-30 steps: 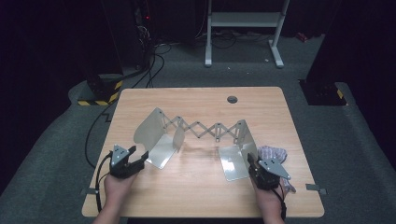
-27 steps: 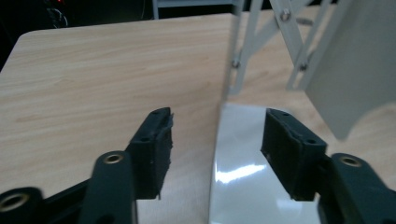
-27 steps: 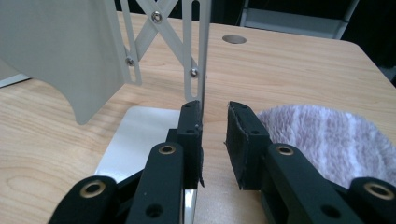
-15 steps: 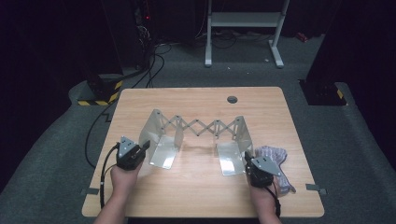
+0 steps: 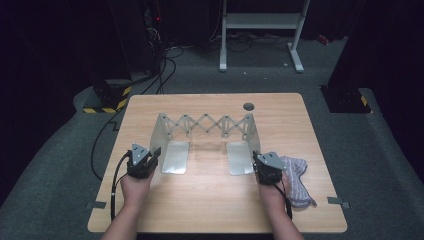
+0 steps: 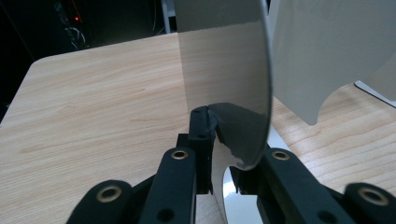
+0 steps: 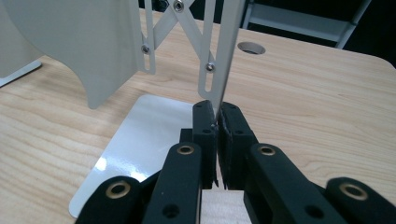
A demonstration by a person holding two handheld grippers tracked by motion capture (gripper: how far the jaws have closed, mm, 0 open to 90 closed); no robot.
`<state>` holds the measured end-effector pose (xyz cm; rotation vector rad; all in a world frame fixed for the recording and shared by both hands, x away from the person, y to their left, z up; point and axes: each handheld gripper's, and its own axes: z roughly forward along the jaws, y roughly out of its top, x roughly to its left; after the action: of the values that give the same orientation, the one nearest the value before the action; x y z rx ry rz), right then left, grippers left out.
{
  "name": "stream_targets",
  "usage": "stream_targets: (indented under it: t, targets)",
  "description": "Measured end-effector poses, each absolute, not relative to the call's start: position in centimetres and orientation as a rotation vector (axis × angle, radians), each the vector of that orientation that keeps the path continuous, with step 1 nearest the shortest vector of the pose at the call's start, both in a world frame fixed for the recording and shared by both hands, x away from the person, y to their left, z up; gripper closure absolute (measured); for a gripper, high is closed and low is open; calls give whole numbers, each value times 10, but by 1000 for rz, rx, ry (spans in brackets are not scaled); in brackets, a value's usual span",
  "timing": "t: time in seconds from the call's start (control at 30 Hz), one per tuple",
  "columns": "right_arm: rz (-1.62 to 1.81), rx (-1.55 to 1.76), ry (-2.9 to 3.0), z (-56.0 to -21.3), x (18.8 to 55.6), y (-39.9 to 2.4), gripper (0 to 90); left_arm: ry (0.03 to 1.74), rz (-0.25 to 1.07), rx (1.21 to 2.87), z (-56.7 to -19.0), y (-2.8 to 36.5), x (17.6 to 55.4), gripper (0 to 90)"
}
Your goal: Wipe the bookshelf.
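Note:
A grey metal rack point(image 5: 207, 122) with a scissor lattice between two end plates stands mid-table. My left gripper point(image 5: 152, 156) is at the front edge of the left end plate point(image 5: 160, 132). In the left gripper view that plate point(image 6: 224, 70) stands between the jaws of the left gripper point(image 6: 215, 126); they have just closed on it and eased slightly. My right gripper point(image 5: 256, 159) is shut on the thin edge of the right end plate point(image 7: 229, 51), pinched at the right gripper's tips point(image 7: 217, 114). The lattice point(image 7: 187, 23) runs off to the left.
A grey patterned cloth point(image 5: 295, 177) lies on the table just right of my right hand. Each end plate has a flat foot point(image 5: 175, 157) on the wood. A round hole point(image 5: 248, 106) is near the table's far edge. Cables trail off the left side.
Both grippers closed onto the end plates. The splayed plates swung upright and parallel, and the rack got narrower as my right hand moved left.

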<state>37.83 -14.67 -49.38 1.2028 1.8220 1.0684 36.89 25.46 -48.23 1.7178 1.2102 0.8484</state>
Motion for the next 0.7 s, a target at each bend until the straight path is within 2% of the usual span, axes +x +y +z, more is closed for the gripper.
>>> stream_targets:
  t: [0.4, 0.5, 0.57, 0.63, 0.7]
  targets:
    - [1071, 1210, 1806, -495, 375, -152, 873, 1201, 836, 1719, -482, 253, 363, 793]
    - [1073, 1210, 1807, -495, 375, -152, 864, 1192, 809, 1711, -483, 255, 361, 767]
    - [1080, 1217, 1818, -495, 375, -152, 802, 1187, 797, 1707, -483, 255, 359, 670]
    - [1100, 1222, 1831, -496, 374, -152, 732, 1175, 778, 1708, -483, 256, 354, 616]
    - [1111, 1229, 1849, -497, 371, -152, 633, 1173, 768, 1708, -485, 256, 348, 541]
